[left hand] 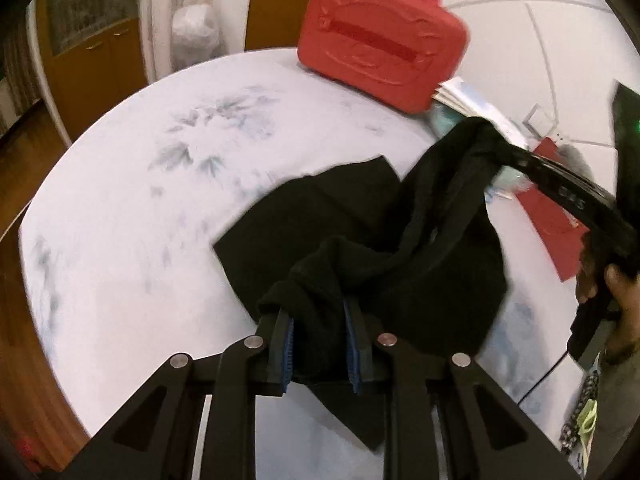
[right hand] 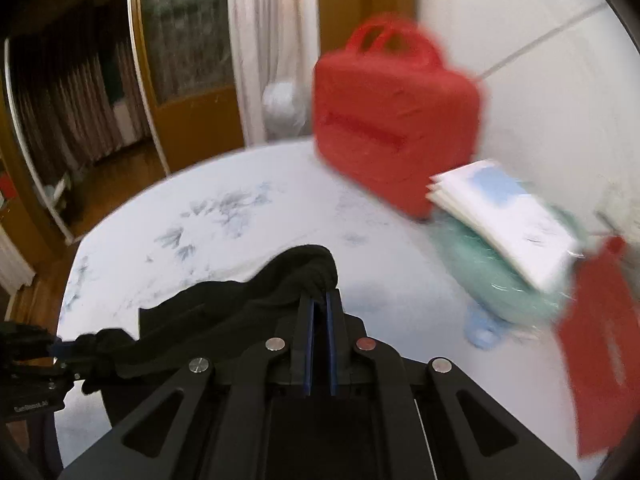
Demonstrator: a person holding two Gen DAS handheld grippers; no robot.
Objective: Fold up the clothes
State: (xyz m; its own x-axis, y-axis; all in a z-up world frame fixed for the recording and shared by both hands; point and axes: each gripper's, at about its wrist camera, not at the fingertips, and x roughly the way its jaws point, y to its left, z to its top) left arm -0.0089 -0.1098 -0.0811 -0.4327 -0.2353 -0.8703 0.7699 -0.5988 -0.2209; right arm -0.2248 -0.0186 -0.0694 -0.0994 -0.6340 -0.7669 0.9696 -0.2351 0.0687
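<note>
We had the left gripper (left hand: 320, 336) clamped on one bunched edge of the black garment (left hand: 360, 240) and the right gripper (right hand: 319, 304) pinching another, the cloth sagging onto the floral tablecloth (left hand: 140, 200) near the red case (left hand: 380, 36).

— See the left hand-held gripper (left hand: 320, 340)? Its blue-lined fingers (left hand: 287, 344) stand a little apart, pinched on a bunch of the black garment (left hand: 360, 248), pointing forward and down.

— And the right hand-held gripper (right hand: 319, 312)?

— Fingers nearly together, clamped on another bunch of that garment. From the left side you can see it reaching in from the right (left hand: 516, 160), long and dark, tip buried in the fabric, held up higher than the left one.

— Whose hand is that low on the right?

— The person's right hand (left hand: 616, 284), wrapped round the handle.

— The two tools, touching?

— No, apart, joined only by the cloth.
</note>
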